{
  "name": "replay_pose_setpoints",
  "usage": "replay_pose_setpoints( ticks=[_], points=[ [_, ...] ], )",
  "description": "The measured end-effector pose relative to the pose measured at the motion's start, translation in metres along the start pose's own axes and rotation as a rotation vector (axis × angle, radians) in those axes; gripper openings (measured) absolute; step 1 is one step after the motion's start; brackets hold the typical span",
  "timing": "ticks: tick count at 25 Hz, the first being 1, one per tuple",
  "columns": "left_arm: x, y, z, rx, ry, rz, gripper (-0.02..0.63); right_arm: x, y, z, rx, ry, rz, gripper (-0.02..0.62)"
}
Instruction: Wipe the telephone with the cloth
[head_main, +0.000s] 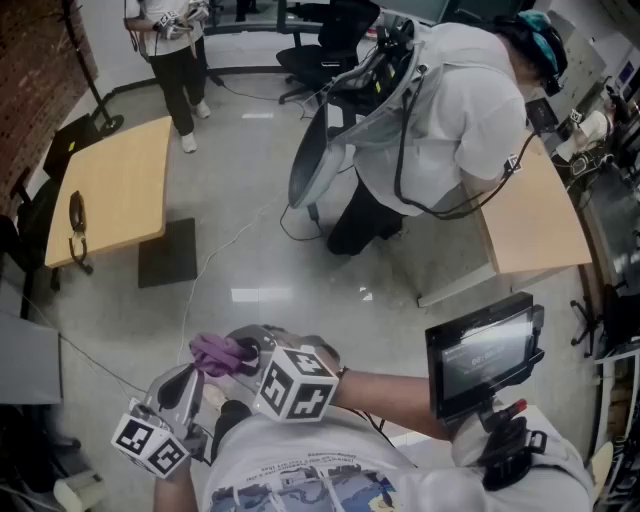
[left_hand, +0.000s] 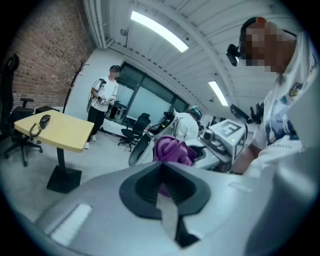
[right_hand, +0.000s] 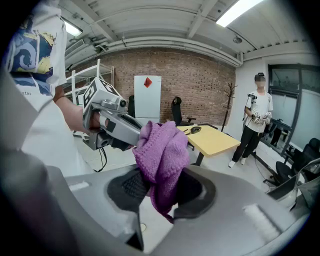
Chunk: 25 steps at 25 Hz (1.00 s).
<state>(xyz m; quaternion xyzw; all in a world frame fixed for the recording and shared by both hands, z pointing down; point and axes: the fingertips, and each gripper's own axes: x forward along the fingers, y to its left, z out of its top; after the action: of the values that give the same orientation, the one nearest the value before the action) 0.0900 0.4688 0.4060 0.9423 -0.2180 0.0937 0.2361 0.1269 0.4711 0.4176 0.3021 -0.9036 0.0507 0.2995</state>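
While the cloth (right_hand: 162, 155) is clamped in the right tool (right_hand: 161, 187), the left tool (left_hand: 163, 189) is fully closed on nothing. No wiping is judged done: the telephone (head_main: 75, 215) is seen untouched by an edge of the surface (head_main: 130, 190), well apart.

Rough knitted cloth (right_hand: 162, 155), glossy floor (head_main: 250, 240)

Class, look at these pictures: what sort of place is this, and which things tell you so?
Probably an office or lab workspace: a brick wall, black office chairs, and a wooden table with a telephone on it.
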Motion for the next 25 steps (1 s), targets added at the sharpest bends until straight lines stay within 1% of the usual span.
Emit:
replay_pose_setpoints(
  ticks=[5,9,14,17,20,23,25],
  points=[
    [0.001,0.001,0.000,0.024,0.016,0.007,0.003,0.000,-0.004,0.000,0.002,0.004,-0.001,0.121],
    [0.020,0.006,-0.001,0.024,0.026,0.023,0.003,-0.001,-0.018,-0.010,0.013,0.006,0.029,0.121],
    [0.013,0.013,-0.001,0.016,0.020,0.045,0.003,0.006,-0.017,-0.010,0.023,0.025,0.055,0.123],
    [0.008,0.028,-0.006,-0.006,0.024,0.077,0.003,0.022,-0.023,-0.009,0.016,0.029,0.083,0.123],
    [0.012,0.048,-0.009,-0.025,0.028,0.101,0.003,0.036,-0.037,-0.008,0.011,0.035,0.103,0.123],
    [0.015,0.072,0.003,-0.016,0.015,0.109,0.004,0.052,-0.053,0.002,0.003,0.044,0.108,0.123],
    [0.016,0.094,0.016,-0.010,-0.005,0.121,0.005,0.066,-0.065,0.014,-0.021,0.045,0.104,0.123]
  ],
)
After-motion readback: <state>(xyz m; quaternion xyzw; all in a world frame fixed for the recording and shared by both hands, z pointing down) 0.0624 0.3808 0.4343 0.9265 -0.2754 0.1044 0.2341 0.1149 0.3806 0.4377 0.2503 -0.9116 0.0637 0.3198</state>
